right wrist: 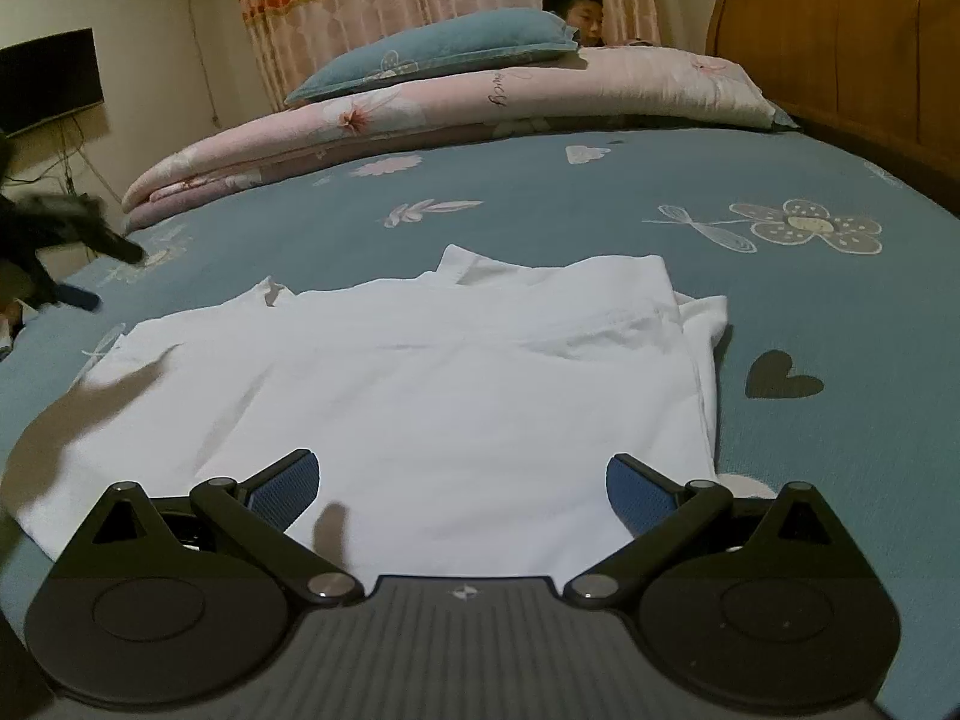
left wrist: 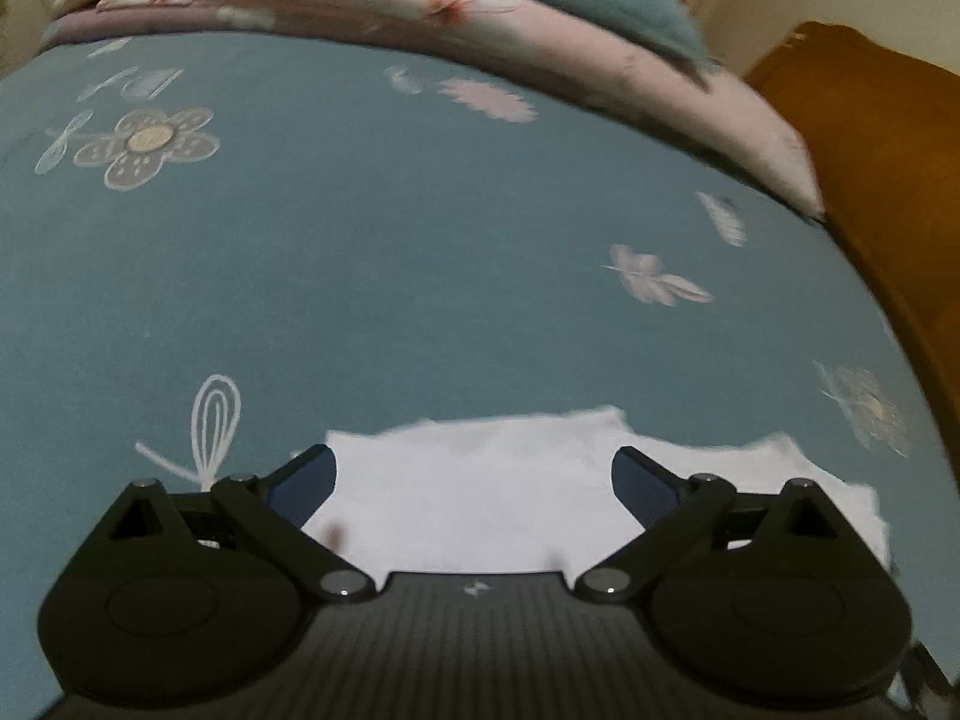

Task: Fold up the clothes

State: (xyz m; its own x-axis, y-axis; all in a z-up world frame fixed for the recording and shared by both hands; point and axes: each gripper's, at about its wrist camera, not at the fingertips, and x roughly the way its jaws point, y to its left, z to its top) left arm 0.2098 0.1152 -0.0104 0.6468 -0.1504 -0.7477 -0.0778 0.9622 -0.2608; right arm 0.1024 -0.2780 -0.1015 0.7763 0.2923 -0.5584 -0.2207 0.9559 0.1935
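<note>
A white garment [right wrist: 420, 396] lies partly folded and flat on the blue patterned bedsheet [right wrist: 810, 330]. My right gripper [right wrist: 462, 480] hovers open over its near edge, nothing between the blue pads [right wrist: 288, 492]. In the left wrist view the same white garment [left wrist: 480, 498] shows just past my left gripper [left wrist: 474, 480], which is open and empty above one of its edges. The left gripper [right wrist: 78, 246] also appears blurred at the far left of the right wrist view, beside the garment's far corner.
A folded pink floral quilt [right wrist: 480, 96] with a blue pillow [right wrist: 432, 51] on top lies along the far side of the bed. A wooden headboard [right wrist: 840, 30] stands at the right. A person [right wrist: 573, 9] sits behind the quilt. A dark screen [right wrist: 48, 78] hangs on the left wall.
</note>
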